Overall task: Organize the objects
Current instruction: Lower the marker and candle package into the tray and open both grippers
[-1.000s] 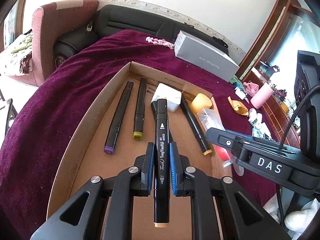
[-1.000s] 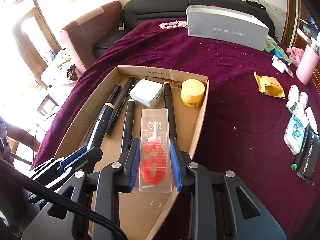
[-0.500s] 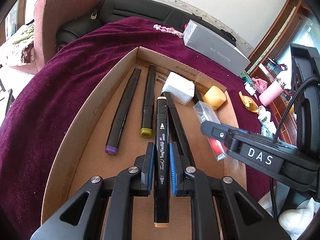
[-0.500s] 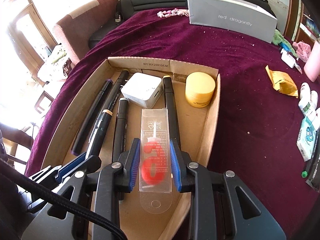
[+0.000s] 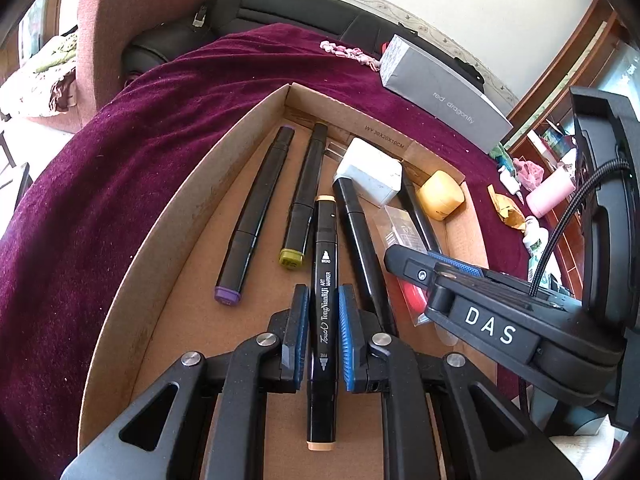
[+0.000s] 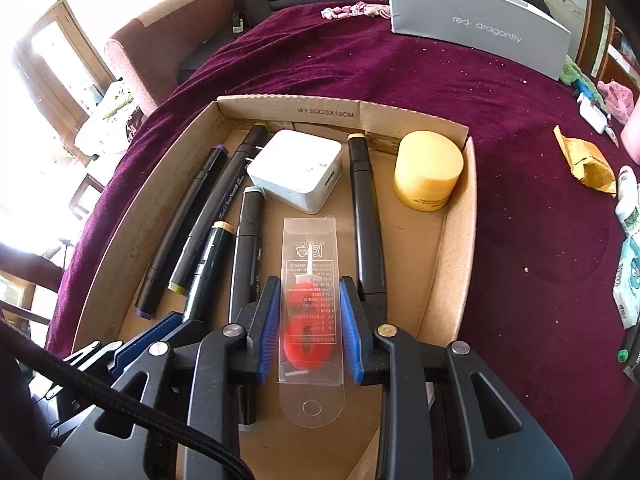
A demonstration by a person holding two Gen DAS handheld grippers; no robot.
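markers and small items lie in a shallow cardboard box (image 6: 452, 248) on a maroon cloth (image 6: 520, 168); the left gripper (image 5: 323, 336) is clamped tight on a black art marker (image 5: 324, 300) with peach caps, held lengthwise over the box floor, pointing toward twelve o'clock; at its ten o'clock lie a purple-tipped marker (image 5: 256, 216) and an olive-tipped marker (image 5: 305, 196), side by side; the right gripper (image 6: 308, 322) is closed partway on a clear packet with a red candle (image 6: 310, 300), above the box; at its twelve o'clock sits a white cube charger (image 6: 296, 170), and at two o'clock a yellow jar (image 6: 428, 170) in the box's corner.
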